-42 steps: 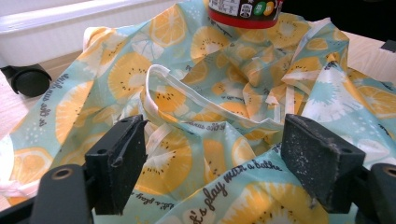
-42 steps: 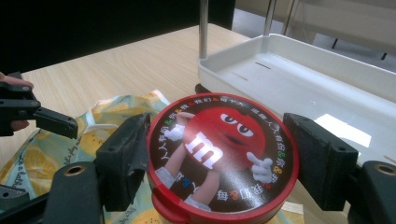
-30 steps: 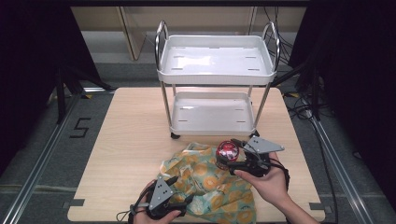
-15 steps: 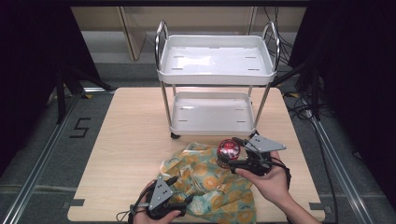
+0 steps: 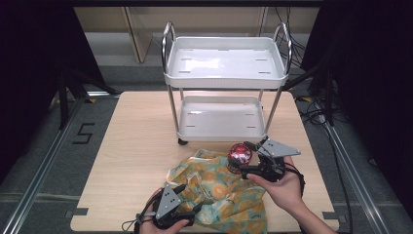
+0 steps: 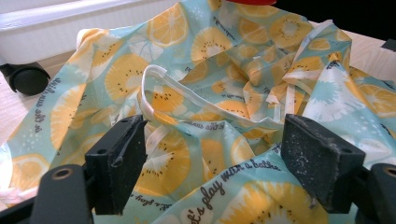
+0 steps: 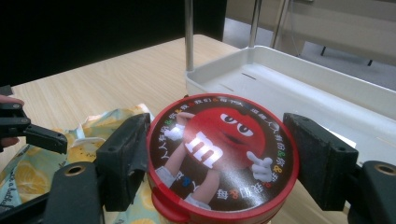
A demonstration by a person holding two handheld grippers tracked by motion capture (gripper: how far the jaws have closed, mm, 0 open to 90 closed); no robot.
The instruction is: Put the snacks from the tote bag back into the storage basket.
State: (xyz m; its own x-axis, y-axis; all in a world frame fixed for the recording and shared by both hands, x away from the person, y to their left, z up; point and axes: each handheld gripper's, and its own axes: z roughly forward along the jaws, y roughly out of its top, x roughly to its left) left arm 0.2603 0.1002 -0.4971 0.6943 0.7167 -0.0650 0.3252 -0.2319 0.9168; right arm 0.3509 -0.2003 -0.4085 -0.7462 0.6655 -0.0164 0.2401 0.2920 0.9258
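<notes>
Barely moved since before. Right gripper [image 7: 215,158] clamping red candy tin [image 7: 223,156] above fruit-print bag [image 5: 219,192]; left gripper [image 6: 224,154] released at bag's hem. Should open mouth wide, lower tin in level.

My right gripper [image 5: 245,158] sits at the far right edge of the crumpled fruit-print fabric bag [image 5: 219,192], with the round red candy tin [image 7: 222,156] between its jaws. My left gripper [image 5: 187,207] lies at the bag's near left edge, fabric between its jaws, perhaps untouched. Behind the bag stands the white two-shelf trolley [image 5: 224,73] on the pale wooden table [image 5: 136,141].
</notes>
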